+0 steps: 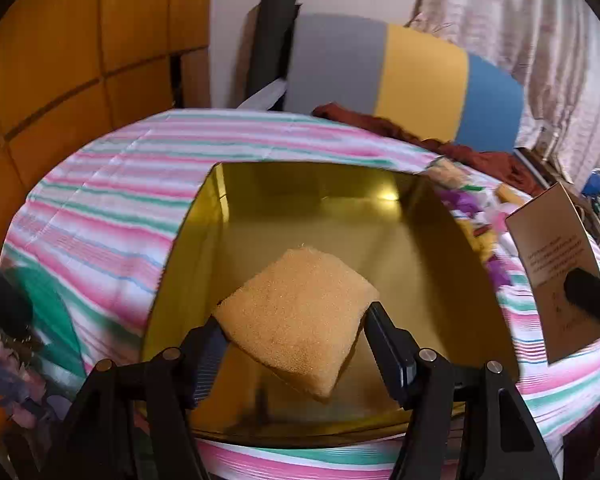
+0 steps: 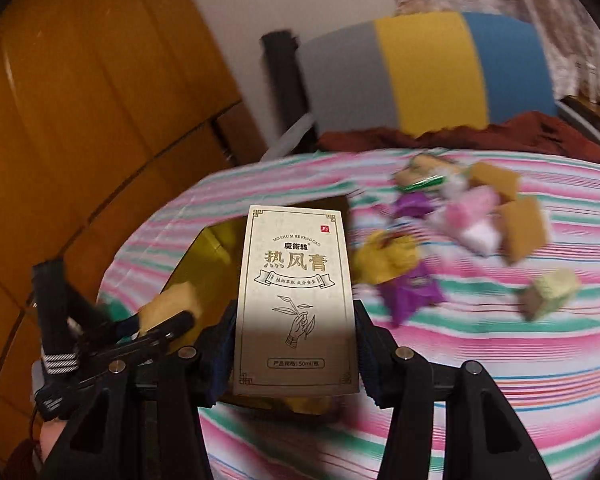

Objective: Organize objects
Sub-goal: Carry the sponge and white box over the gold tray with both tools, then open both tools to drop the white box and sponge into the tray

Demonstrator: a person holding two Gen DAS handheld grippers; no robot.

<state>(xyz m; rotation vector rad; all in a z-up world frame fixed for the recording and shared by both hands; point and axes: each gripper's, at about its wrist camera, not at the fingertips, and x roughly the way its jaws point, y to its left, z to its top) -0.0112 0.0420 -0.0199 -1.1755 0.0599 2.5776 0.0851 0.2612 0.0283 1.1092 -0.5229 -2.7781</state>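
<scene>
**Striped bedspread, gold tin, both grippers loaded**

Striped pink, green and white bedspread [image 1: 112, 184] covers the surface under both grippers. Nearest in the left wrist view, the left gripper [image 1: 294, 330] has its fingers clamped on an orange sponge [image 1: 296, 316], which sticks out forward and tilted between the pads. Directly beneath and ahead of those fingers sits an open gold tin [image 1: 332, 200]; no contents are visible inside it, and the sponge hangs above its floor.

The right gripper [image 2: 296, 320] is closed on a beige printed carton [image 2: 296, 300], held upright between the fingers with its face to the camera. Beyond and right of those fingers lies a blurred scatter of items [image 2: 460, 216]: purple and yellow wrappers, pink pieces, more orange sponges. Farther back rests a grey, yellow and blue cushion [image 2: 420, 68].
</scene>
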